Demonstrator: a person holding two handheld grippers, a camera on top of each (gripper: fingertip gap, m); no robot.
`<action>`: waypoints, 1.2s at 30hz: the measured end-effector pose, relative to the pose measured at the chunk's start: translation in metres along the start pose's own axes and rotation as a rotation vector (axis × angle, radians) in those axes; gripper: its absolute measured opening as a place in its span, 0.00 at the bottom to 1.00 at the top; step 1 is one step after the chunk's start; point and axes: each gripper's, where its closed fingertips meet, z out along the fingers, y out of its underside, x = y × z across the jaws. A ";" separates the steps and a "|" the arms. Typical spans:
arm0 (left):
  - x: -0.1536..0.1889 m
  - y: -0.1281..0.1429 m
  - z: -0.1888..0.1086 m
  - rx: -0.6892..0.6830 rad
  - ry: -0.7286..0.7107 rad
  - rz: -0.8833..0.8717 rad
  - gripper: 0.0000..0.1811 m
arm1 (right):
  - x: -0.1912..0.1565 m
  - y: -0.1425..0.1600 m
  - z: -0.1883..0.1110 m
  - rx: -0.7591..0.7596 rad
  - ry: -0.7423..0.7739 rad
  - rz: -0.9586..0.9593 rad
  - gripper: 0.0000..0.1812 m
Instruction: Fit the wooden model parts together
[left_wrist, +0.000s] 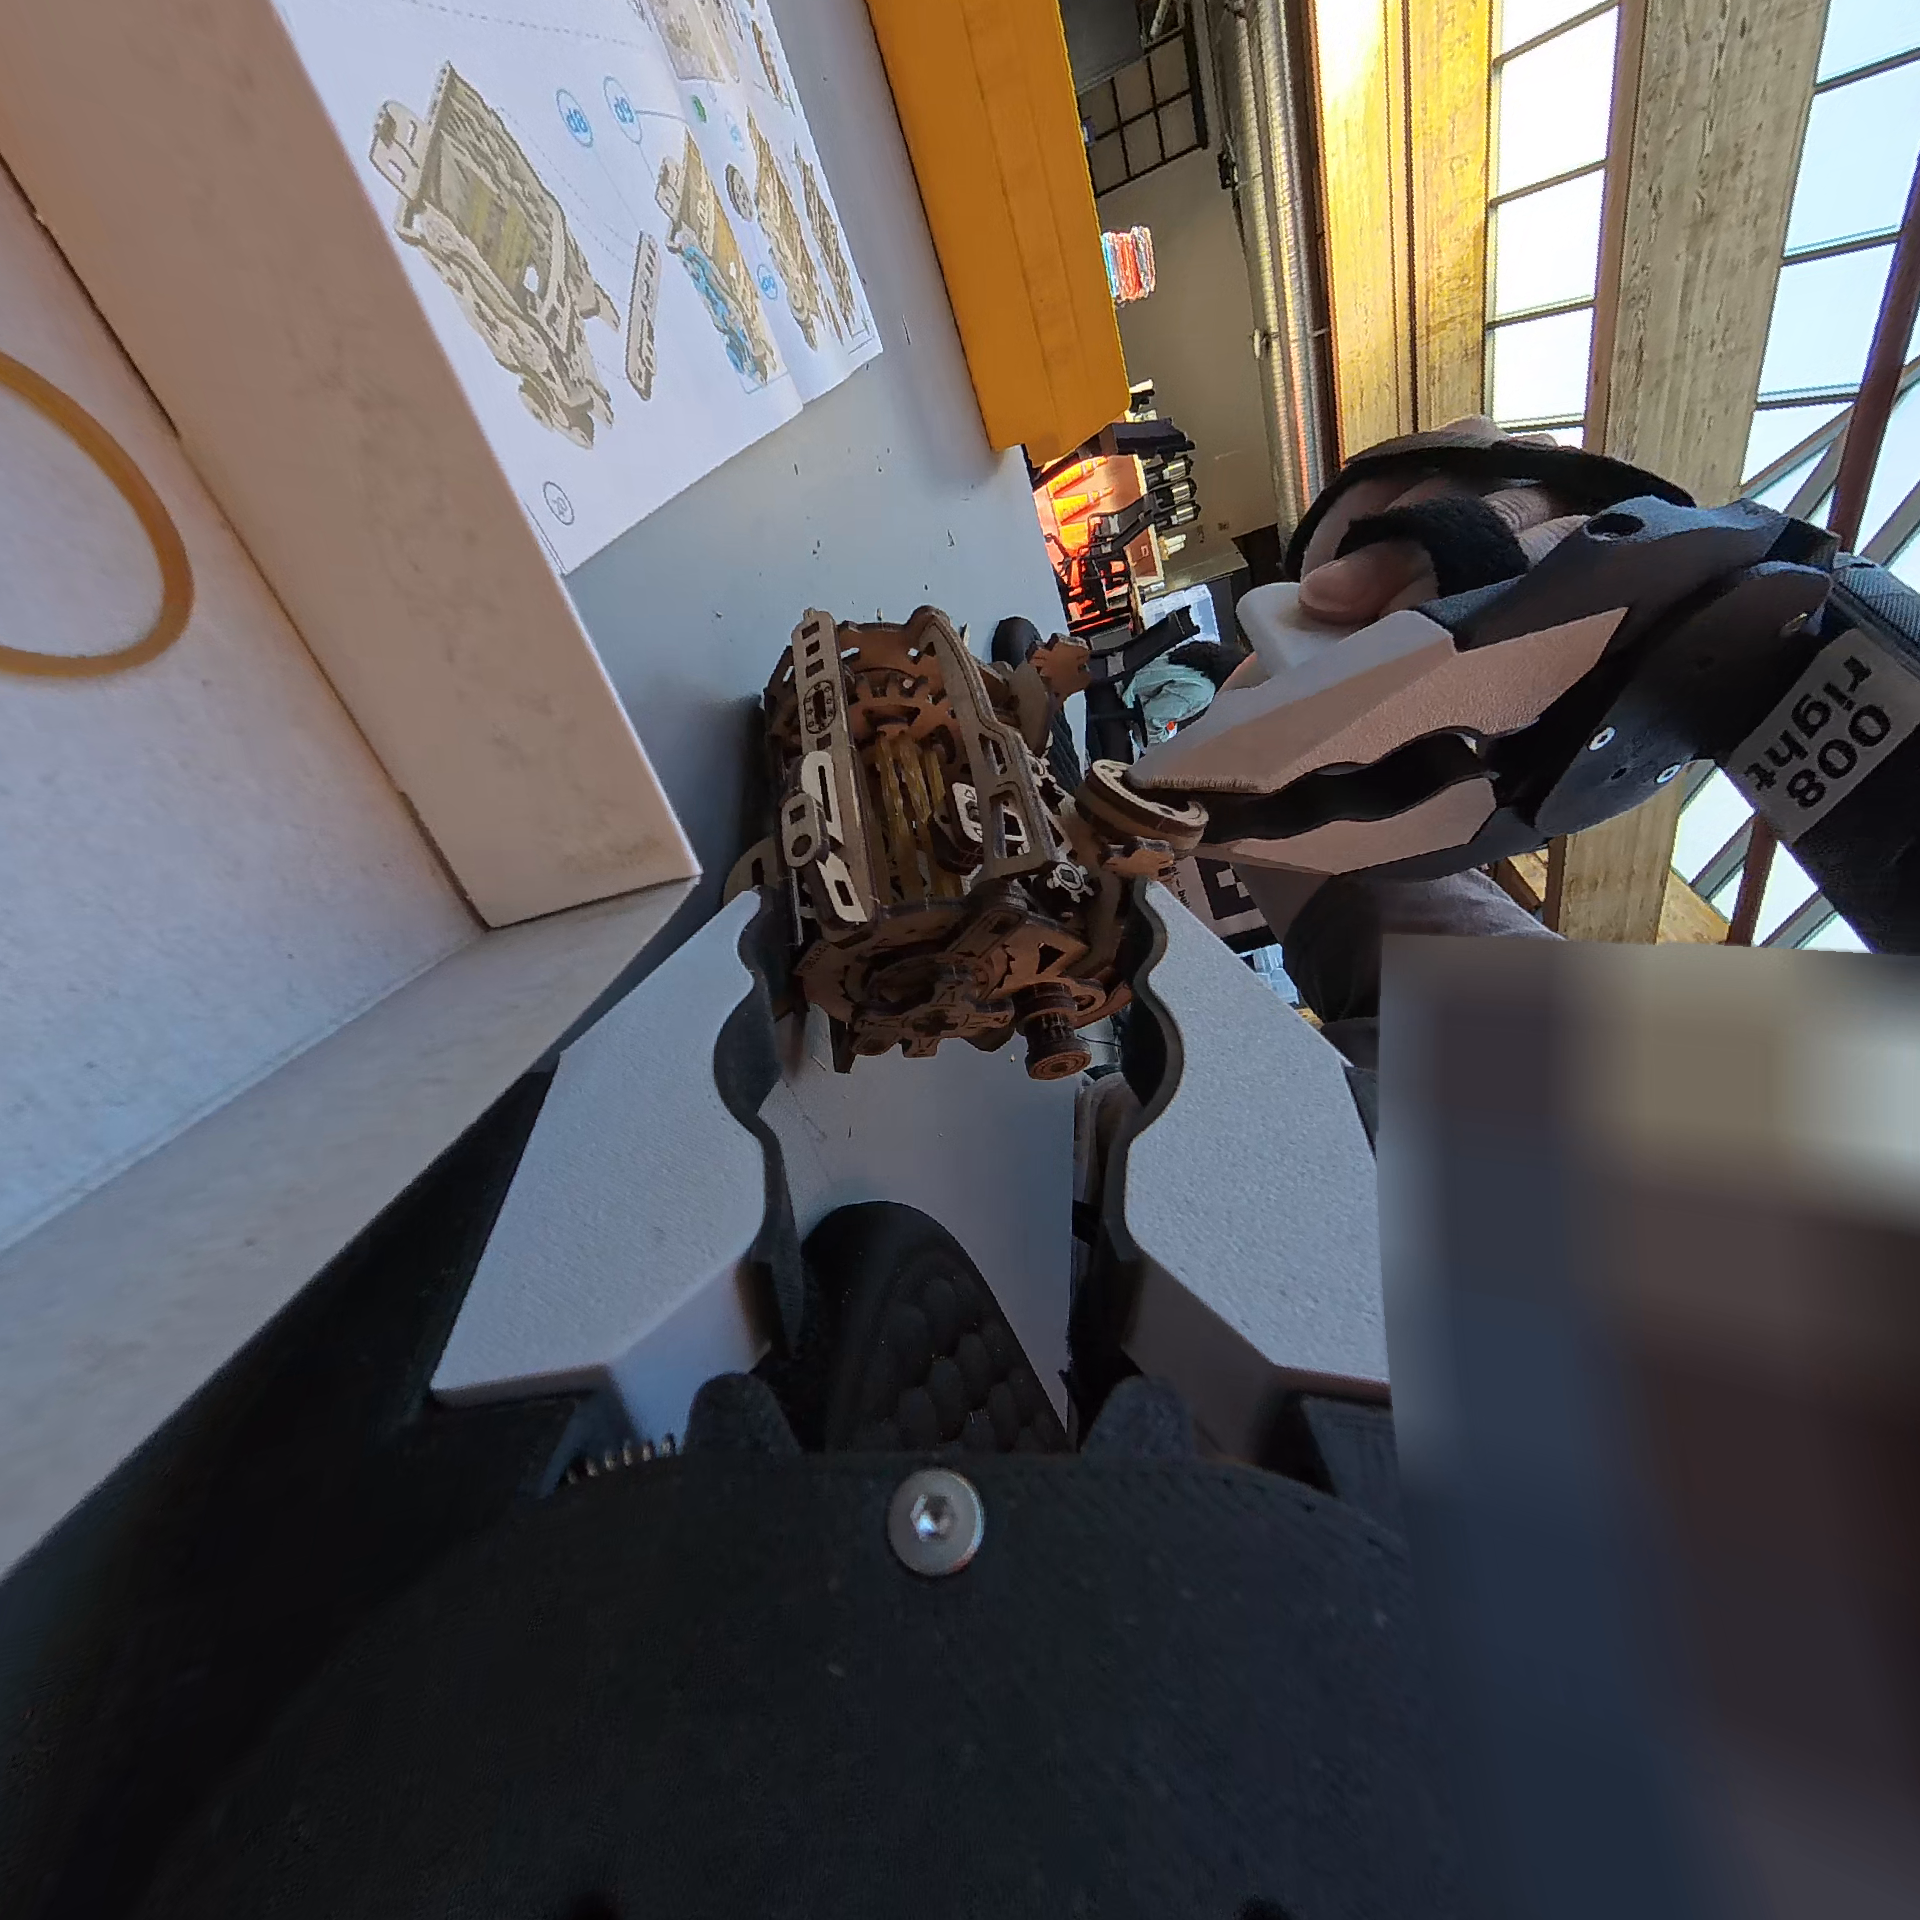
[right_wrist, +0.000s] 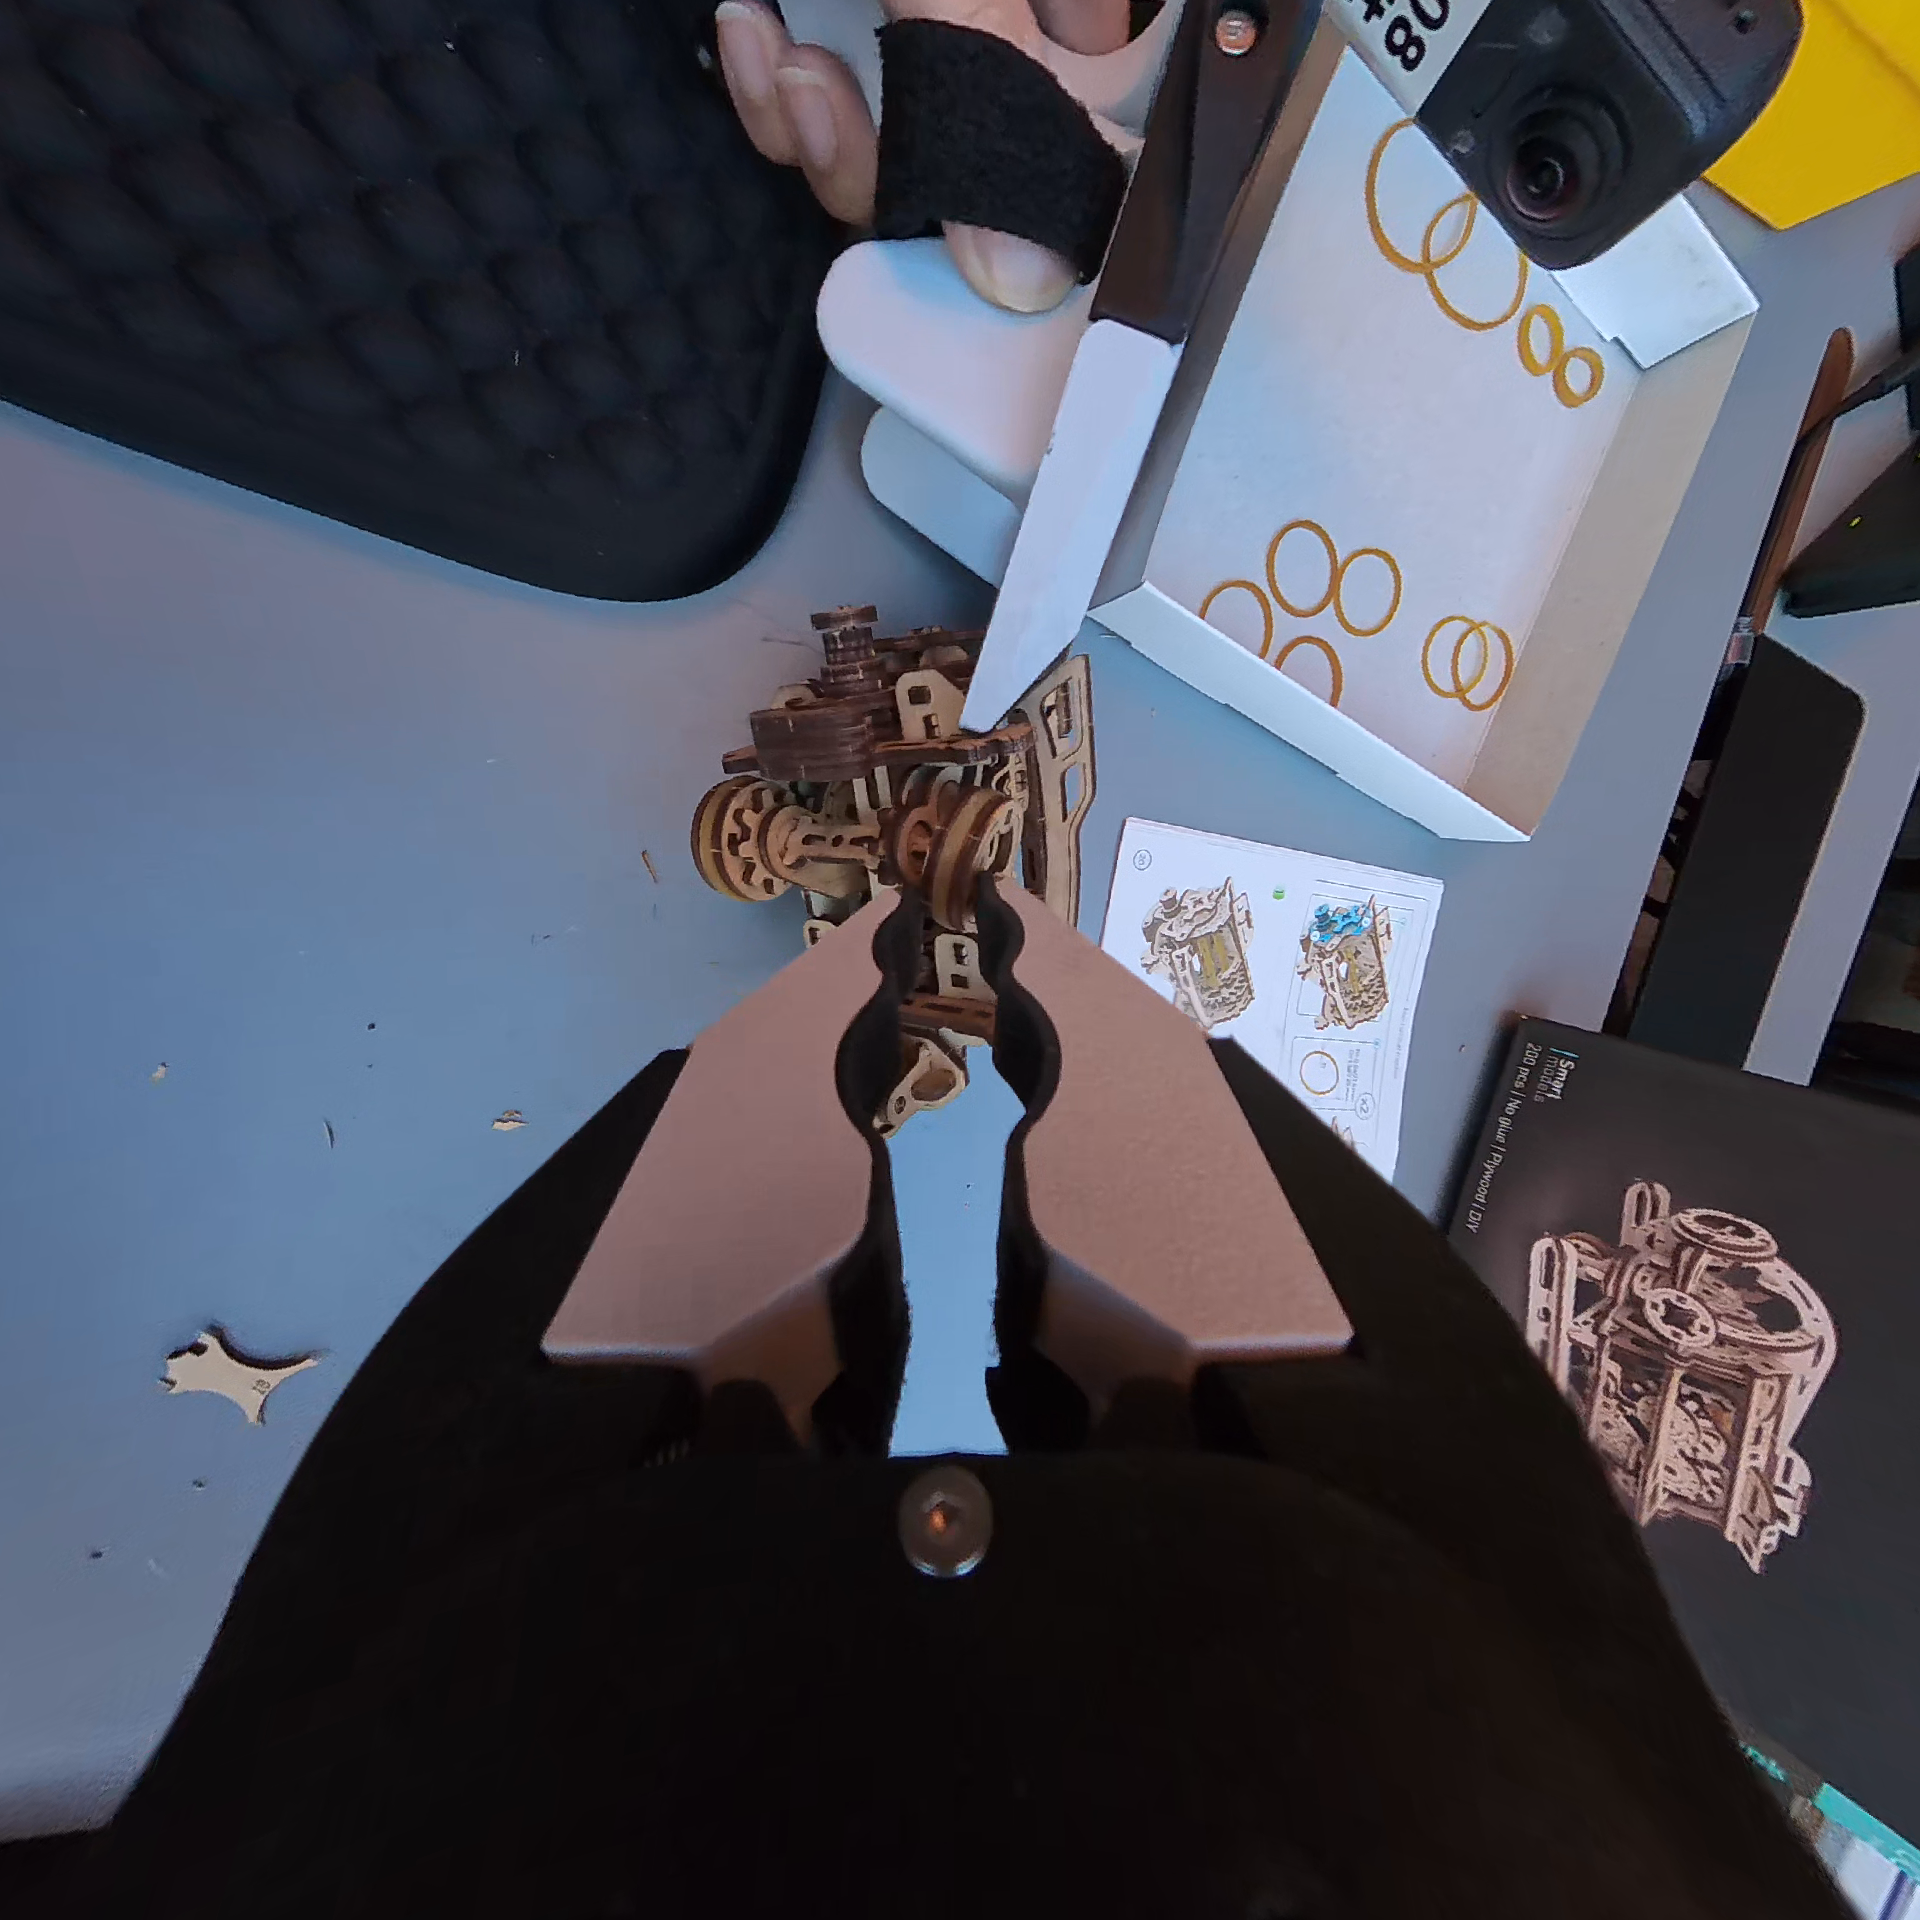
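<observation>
The wooden model (left_wrist: 914, 831), a brown laser-cut gear mechanism, rests on the grey table. My left gripper (left_wrist: 945, 925) is shut on the model's body, one finger on each side. My right gripper (right_wrist: 940, 904) is shut on a small round wooden wheel (right_wrist: 961, 842) at the model's side; in the left wrist view the wheel (left_wrist: 1138, 805) sits between the right gripper's fingertips, against the model. In the right wrist view the model (right_wrist: 883, 821) lies just past my fingertips, with a left gripper finger (right_wrist: 1070, 520) touching its top.
A white box tray (right_wrist: 1455, 499) holds several orange rubber bands (right_wrist: 1330, 582). An instruction sheet (right_wrist: 1278, 966) lies beside the model, a black model box (right_wrist: 1683, 1351) at the right, a black padded mat (right_wrist: 395, 270) at the back left. Wood scraps (right_wrist: 234, 1371) dot the table. About 5 cm separates my left fingertips from my right.
</observation>
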 end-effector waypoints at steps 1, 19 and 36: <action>0.000 0.000 0.000 0.000 0.000 0.000 0.36 | 0.000 0.000 0.000 -0.004 -0.004 -0.002 0.05; 0.000 0.000 0.000 -0.002 -0.004 0.005 0.36 | 0.001 0.001 -0.001 -0.336 -0.055 -0.221 0.05; 0.000 0.001 0.001 -0.005 -0.003 0.004 0.36 | -0.002 0.003 -0.002 -0.435 -0.051 -0.246 0.06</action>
